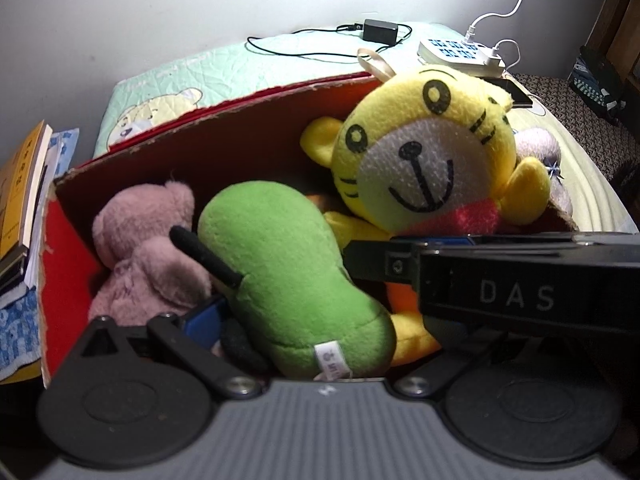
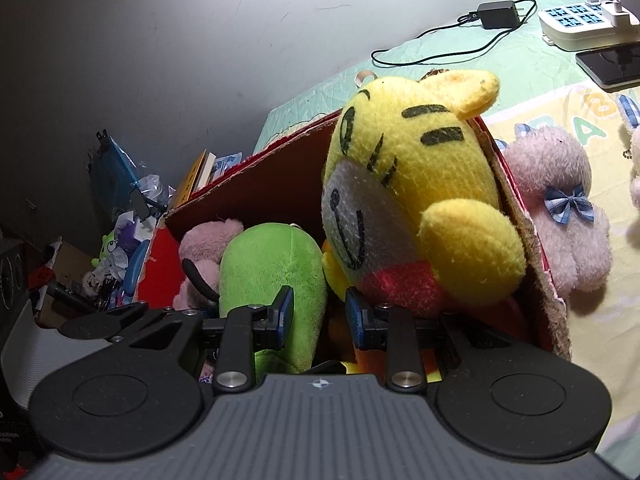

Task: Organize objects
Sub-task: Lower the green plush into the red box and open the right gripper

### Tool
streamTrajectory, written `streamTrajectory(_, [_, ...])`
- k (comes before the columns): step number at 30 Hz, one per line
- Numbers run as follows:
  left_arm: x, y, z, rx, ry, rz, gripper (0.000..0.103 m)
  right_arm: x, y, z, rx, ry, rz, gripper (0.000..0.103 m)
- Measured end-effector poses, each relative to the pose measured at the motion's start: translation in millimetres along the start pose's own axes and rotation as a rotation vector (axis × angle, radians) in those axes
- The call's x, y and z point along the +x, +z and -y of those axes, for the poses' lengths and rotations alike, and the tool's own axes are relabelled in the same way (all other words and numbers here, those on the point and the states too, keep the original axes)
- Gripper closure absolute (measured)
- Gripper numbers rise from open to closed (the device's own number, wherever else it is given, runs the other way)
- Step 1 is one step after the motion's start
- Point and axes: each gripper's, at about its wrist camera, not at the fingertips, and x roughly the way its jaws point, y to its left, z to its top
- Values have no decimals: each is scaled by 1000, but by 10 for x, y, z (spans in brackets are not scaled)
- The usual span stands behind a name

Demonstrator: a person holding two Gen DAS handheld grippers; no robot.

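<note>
Left wrist view gives me "DAS" in pale letters on the right gripper crossing in front, and a white tag on the green plush whose print I cannot read; my left gripper is mostly hidden, so its state I cannot tell. The right gripper's blue pads look nearly pressed together, empty, by the yellow tiger plush in the red box; a pink plush sits inside, another pink bear, power strip and phone lie outside.
</note>
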Motion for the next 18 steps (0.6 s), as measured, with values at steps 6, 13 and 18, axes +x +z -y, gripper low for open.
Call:
streamTrajectory(6, [3,-1,0,1,0,0,1,0,-14,-6,-17,-1,2,73])
streamTrajectory(13, [23,-5,37,23,14,-11,1,0,-32,-27,-52,-1,2,73])
streamTrajectory(18, [36,-7,55,27,23,-18,2,1,-35,-34,-67,3,-3,73])
